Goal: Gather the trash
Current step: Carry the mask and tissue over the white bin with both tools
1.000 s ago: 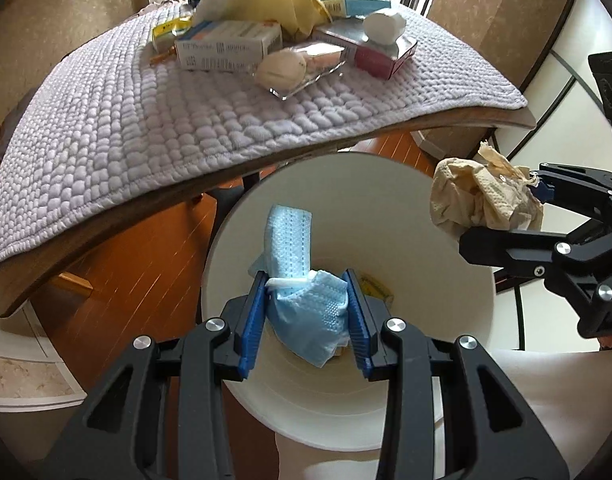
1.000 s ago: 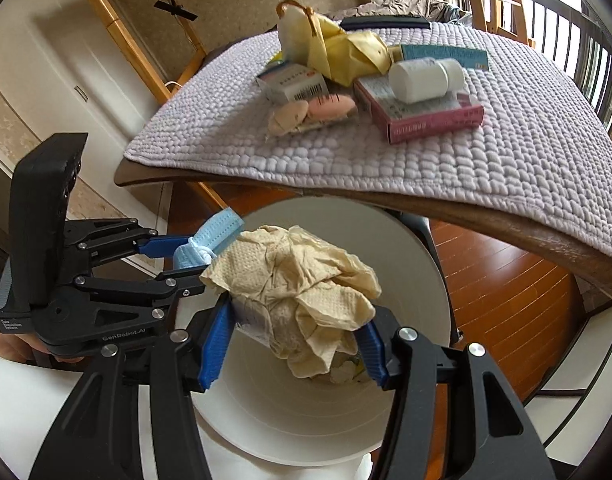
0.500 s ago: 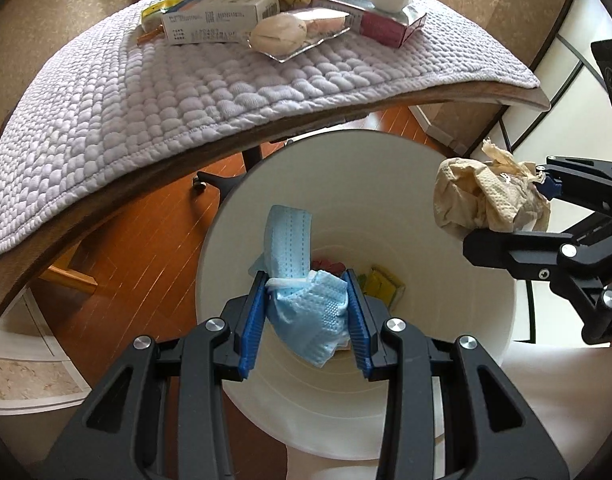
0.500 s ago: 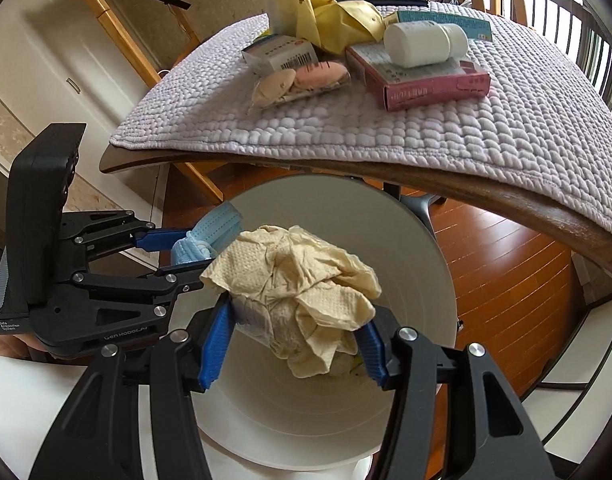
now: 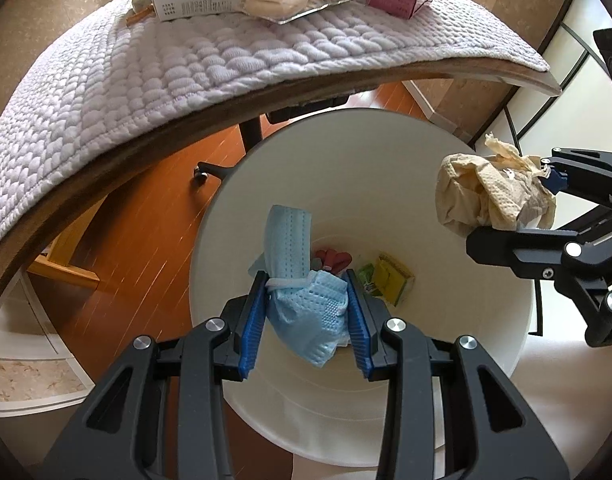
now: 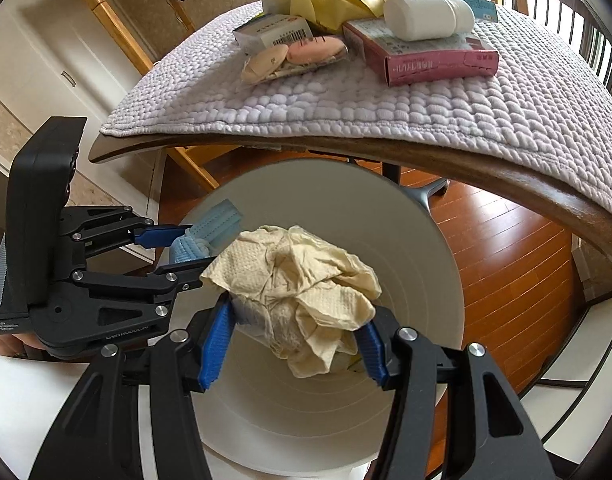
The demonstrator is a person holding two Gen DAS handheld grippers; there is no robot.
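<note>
Two claws hang over one round white plastic bin, each clenched on a piece of trash. Between the blue pads of the left claw sits a crumpled pale-blue pleated face mask, one end sticking up past the fingertips, above the bin's mouth. Just beside it, the right claw grips a wadded beige paper towel, also over the opening. At the bottom of the bin lie a small yellow-green carton and something red. Beyond the rim, a wooden bench carries a lilac quilted cover, where a pink cardboard box, a white bottle and other packets rest.
</note>
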